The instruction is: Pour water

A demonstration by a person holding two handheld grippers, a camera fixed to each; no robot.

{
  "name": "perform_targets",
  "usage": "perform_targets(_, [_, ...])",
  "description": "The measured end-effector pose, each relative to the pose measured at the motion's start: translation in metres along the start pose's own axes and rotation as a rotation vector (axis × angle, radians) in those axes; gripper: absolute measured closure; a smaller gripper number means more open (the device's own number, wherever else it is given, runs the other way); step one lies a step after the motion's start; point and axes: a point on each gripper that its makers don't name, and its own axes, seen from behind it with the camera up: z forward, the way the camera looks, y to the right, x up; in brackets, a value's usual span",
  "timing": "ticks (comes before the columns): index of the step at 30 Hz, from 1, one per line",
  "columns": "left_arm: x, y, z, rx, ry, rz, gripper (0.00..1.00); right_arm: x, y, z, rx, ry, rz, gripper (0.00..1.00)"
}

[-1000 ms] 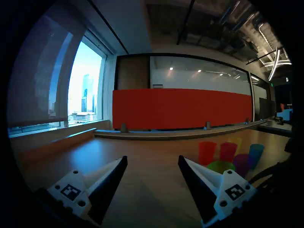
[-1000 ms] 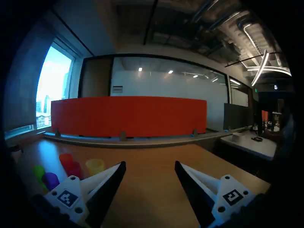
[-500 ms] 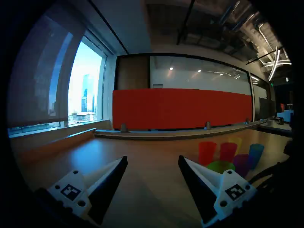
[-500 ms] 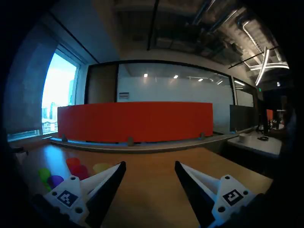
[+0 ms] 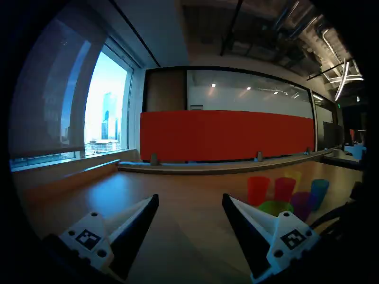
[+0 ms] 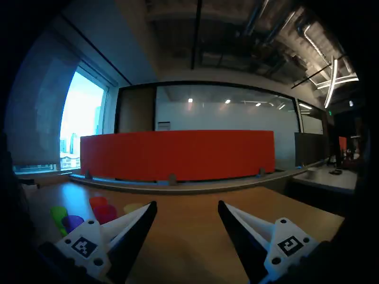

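The left gripper [image 5: 190, 196] is held wide open, with nothing between its jaws, low over a smooth wooden table [image 5: 189, 246]. The right gripper [image 6: 186, 202] is likewise spread wide and empty over the same tabletop. The fingers [image 5: 265, 227] are wedge-shaped, white outside and black on the inner faces, and a square black-and-white marker [image 5: 293, 239] is fixed near each base. The cups [image 5: 284, 194] are found standing close together on the table, ahead and to the right of the left gripper, partly hidden behind the finger on that side. An orange-red cup [image 5: 258, 189], a pink cup [image 5: 284, 188] and a blue cup [image 5: 320, 191] are lined up, with a yellow cup [image 5: 295, 176] behind and a purple cup [image 5: 302, 203] and a wide green cup [image 5: 275, 207] in front. In the right gripper view the cluster is seen low on the left, beside the finger there. The cups are made of translucent coloured plastic, tapered and open-topped; whether anything is held in them cannot be told. A dark cable [image 5: 331, 215] is seen just past them. At the table's far edge a long, matte red partition [image 5: 227, 135] is set, with a glass wall [image 5: 246, 90] above it and a bright window [image 5: 106, 118] to its left.
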Motion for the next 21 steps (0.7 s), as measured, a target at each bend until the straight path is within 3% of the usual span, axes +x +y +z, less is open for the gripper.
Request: perform_targets(21, [0.000, -0.001, 0.000, 0.000, 0.000, 0.000, 0.00, -0.026, 0.005, 0.001, 0.002, -0.022, -0.025, 0.00])
